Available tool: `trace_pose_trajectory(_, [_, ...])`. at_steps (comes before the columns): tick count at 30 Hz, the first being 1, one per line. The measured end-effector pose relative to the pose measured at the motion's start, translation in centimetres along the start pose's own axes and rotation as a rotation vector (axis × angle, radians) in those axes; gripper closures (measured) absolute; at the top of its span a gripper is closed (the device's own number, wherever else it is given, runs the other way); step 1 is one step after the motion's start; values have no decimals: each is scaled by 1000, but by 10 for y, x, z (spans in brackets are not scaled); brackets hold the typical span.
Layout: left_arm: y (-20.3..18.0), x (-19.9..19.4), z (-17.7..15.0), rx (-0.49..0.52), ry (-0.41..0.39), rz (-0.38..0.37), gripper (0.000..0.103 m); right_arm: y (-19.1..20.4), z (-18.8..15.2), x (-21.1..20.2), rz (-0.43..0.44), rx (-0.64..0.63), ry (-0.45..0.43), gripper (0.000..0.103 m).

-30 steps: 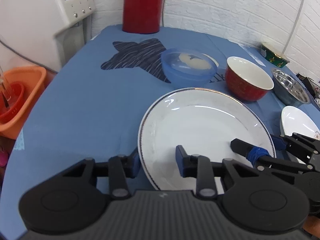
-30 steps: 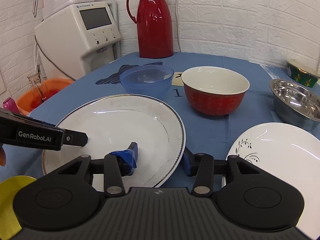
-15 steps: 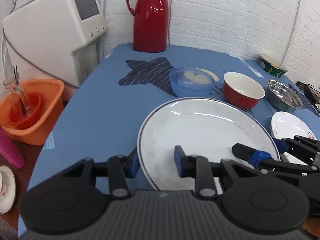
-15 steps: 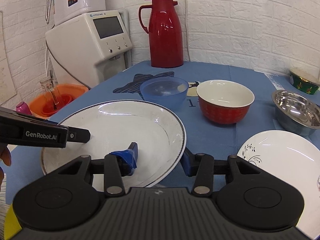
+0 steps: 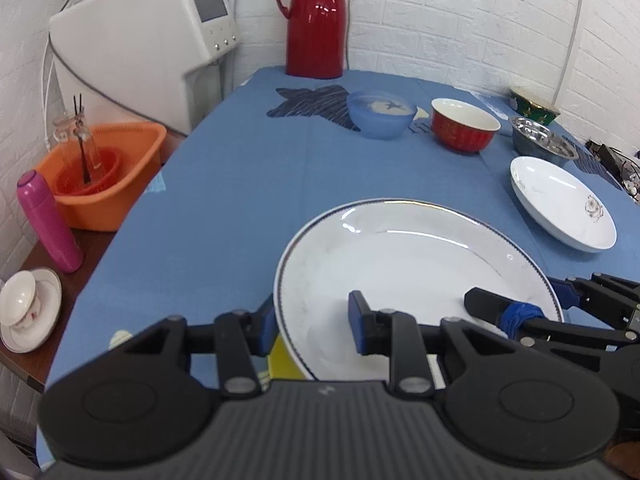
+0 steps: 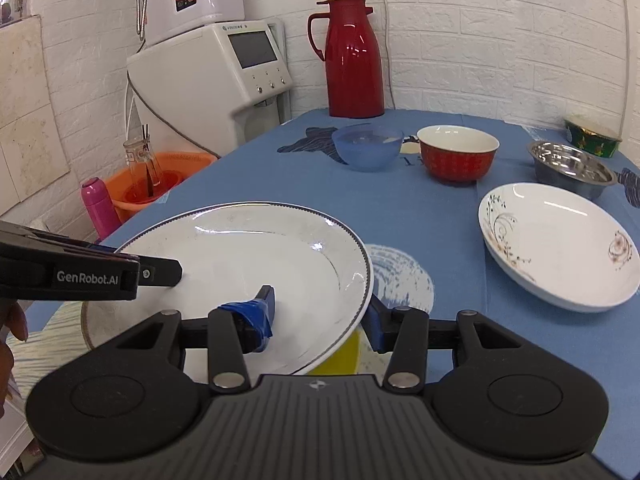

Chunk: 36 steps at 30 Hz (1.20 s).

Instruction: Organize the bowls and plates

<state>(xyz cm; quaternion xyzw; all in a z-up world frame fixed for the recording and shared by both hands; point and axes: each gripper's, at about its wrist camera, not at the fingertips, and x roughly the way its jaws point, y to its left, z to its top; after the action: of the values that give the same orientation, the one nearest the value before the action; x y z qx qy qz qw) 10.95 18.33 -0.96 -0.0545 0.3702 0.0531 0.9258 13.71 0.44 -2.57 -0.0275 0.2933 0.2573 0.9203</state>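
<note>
A large white plate with a dark rim (image 5: 408, 264) (image 6: 248, 252) is held up above the blue table by both grippers. My left gripper (image 5: 314, 322) straddles its left rim, one finger under and one inside. My right gripper (image 6: 322, 312) straddles its right rim the same way and shows in the left wrist view (image 5: 520, 312). A white flowered plate (image 5: 560, 204) (image 6: 560, 244) lies to the right. Behind stand a blue bowl (image 5: 380, 114) (image 6: 368, 146), a red bowl (image 5: 464, 124) (image 6: 458, 152) and a steel bowl (image 5: 542, 140) (image 6: 570, 166).
A red thermos (image 5: 316, 20) (image 6: 352, 56) and a white dispenser (image 5: 160, 48) (image 6: 216, 80) stand at the back. An orange basket (image 5: 108, 172) with a glass, a pink bottle (image 5: 48, 220) and a cup on a saucer (image 5: 24, 308) sit left of the table. A green tin (image 6: 592, 142) is at far right.
Both grippers have lifted the large plate and drawn it back toward the table's near edge. The bowls and the flowered plate have stayed where they were.
</note>
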Motion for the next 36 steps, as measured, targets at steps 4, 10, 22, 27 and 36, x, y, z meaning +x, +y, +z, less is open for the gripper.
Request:
trace_pose_trajectory(4, [6,2,-9,-32,7,-32,77,7,-8,-1,-17,-34,-4,72])
trace_pose_trajectory(10, [9,4,-22,-54,18,-76,77,7,-15,-3,-32,-67,-16,69])
trace_pose_trajectory(22, [13,-20,-22,-39,-67,-108,27,0,-21,-6,-17,-12,-13,68])
trace_pose_trajectory(27, [16,-28,-14,-55,-94,-79,15,-10,-15,-18,-16,59,-70,67])
trace_pose_trajectory(36, [-42,-13,31,31,-98,-184,6,-59,-3,-43,-59,150,-68,65])
